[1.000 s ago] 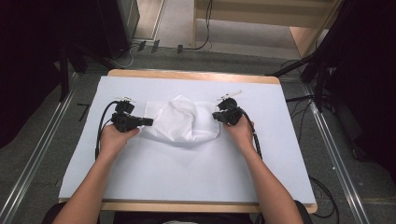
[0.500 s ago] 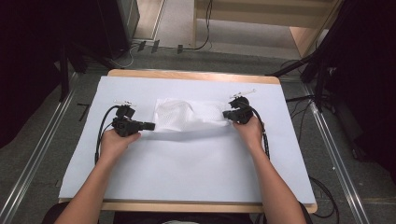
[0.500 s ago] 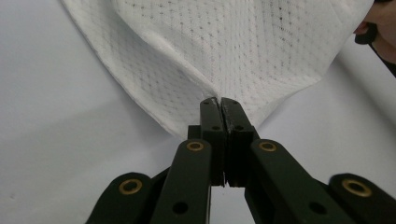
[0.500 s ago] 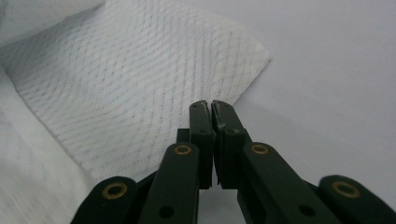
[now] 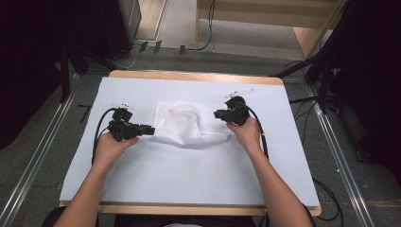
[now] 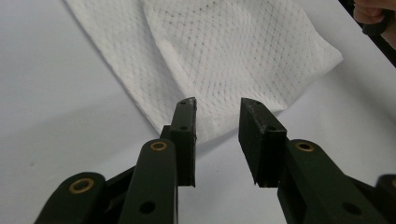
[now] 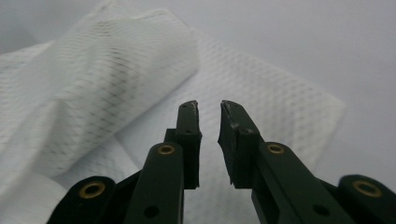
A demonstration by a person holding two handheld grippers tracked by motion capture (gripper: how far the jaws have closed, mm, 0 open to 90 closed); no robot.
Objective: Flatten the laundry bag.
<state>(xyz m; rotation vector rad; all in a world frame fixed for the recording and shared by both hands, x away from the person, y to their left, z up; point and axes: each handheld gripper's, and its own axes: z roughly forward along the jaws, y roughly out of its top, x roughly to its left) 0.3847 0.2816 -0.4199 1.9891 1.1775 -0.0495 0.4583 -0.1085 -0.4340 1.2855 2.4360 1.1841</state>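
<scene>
- The white cloth (image 5: 189,125) lies rumpled on the white sheet (image 5: 189,179) that covers the table (image 5: 198,75), nearer the far edge than the near one and roughly midway between the left and right edges.
- Your left gripper (image 5: 146,129) sits just beside the cloth's left edge. Its jaws have just been opening and now stand apart with nothing between them; in the left gripper view (image 6: 217,112) the cloth's near edge lies just beyond the tips.
- Your right gripper (image 5: 217,114) hangs just above the cloth's right side. Its jaws have also just been opening; in the right gripper view (image 7: 208,109) a narrow gap shows between them, empty, with the cloth (image 7: 140,93) spread underneath.
- From that side, part of the cloth rises in a soft fold to the left of the jaws, while a flat layer runs out to a corner at the right.
- Your left hand (image 5: 111,149) and right hand (image 5: 246,135) grip the gripper bodies, forearms coming in from the near edge.
</scene>
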